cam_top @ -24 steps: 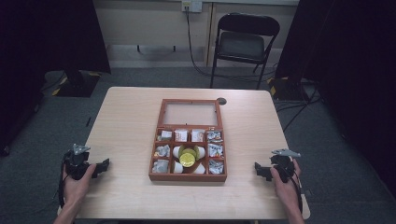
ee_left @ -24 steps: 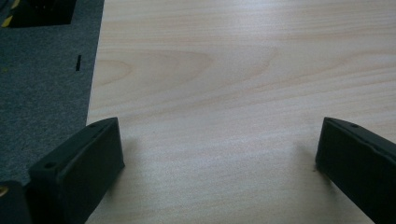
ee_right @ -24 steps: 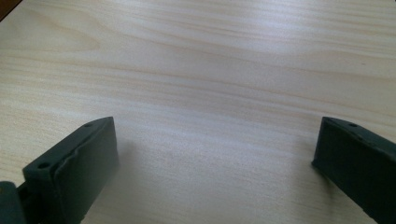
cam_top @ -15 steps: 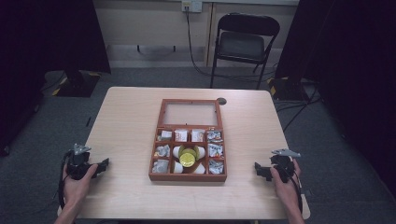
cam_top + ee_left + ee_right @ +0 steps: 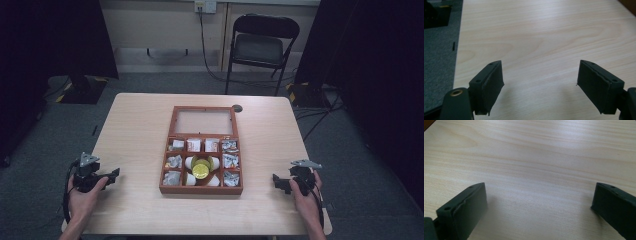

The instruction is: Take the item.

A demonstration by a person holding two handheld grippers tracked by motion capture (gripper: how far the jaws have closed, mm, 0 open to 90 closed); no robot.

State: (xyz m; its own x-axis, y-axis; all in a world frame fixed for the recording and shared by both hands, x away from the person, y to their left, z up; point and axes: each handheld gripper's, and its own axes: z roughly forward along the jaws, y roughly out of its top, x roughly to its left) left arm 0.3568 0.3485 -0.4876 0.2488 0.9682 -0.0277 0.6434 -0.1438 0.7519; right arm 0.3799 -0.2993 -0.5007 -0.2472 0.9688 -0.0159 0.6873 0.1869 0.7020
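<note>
Red-brown wooden compartment box (image 5: 201, 188) at table centre, lid open, glass-panelled lid lying flat behind. Yellow-capped white bottle (image 5: 201, 168) in middle cell, small foil and paper packets (image 5: 174, 161) in surrounding cells. Left gripper (image 5: 111, 175) resting near left table edge, well apart from box, jaws spread wide, nothing between. Right gripper (image 5: 278, 181) near right edge, likewise wide open and empty. Pale wood-grain table (image 5: 135, 125) underneath; black folding chair (image 5: 260, 47) beyond far edge.

Two forearms reach in from below. The left gripper (image 5: 114, 173) and right gripper (image 5: 276, 180) are each held low in a hand, jaws spread wide, gripping nothing, pointing inward.
</note>
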